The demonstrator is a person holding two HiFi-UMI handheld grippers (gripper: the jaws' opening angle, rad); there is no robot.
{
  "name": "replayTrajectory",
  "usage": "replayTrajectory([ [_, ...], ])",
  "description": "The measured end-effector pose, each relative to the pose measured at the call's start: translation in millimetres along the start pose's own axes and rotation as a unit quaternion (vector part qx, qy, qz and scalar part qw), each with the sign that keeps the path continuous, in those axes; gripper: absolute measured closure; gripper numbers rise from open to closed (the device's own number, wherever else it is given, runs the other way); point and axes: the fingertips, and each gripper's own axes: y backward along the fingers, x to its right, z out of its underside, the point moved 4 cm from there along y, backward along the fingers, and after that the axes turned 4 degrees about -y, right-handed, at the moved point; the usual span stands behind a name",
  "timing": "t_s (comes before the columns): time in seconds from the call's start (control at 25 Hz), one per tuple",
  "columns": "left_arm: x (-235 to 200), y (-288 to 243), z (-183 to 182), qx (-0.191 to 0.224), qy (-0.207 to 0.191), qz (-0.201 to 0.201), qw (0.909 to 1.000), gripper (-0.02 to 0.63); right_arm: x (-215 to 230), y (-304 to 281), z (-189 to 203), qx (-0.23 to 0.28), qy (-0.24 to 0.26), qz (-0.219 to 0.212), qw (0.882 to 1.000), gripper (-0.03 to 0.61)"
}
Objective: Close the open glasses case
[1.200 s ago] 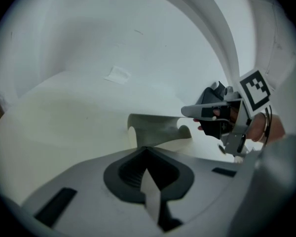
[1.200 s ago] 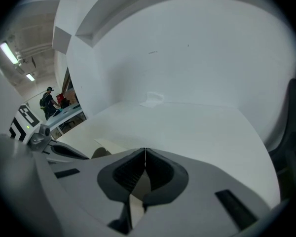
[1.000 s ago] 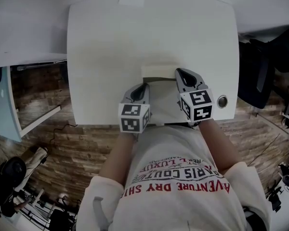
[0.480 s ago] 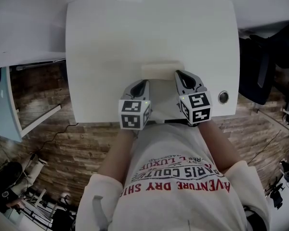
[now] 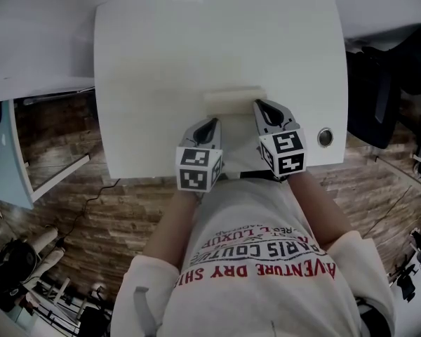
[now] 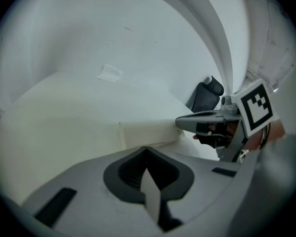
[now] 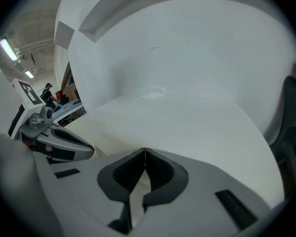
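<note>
Left gripper (image 5: 210, 123) and right gripper (image 5: 260, 105) fingers pinched shut, empty — off-centre push could skid the glasses case (image 5: 233, 98) across the surface (image 5: 196, 48).

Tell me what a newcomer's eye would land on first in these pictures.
The left hand-held gripper and right hand-held gripper stand out at the near edge of the white table. Each has its jaws together and carries a black-and-white marker cube. Just beyond them lies a cream glasses case, nearly the table's colour, with the right gripper's tip by its right end.
</note>
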Motion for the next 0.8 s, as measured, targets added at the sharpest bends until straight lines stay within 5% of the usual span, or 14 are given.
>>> replayTrajectory([
  [0.44,10,62,-89,0.128,-0.013,-0.031,0.9912,0.615,-14,65,-68,0.109,0.014,-0.026,0.994,0.566],
  [0.8,26,124,-166,0.250,-0.083,-0.061,0.9628,0.615,-22,120,-134,0.233,0.054,-0.020,0.971,0.566],
])
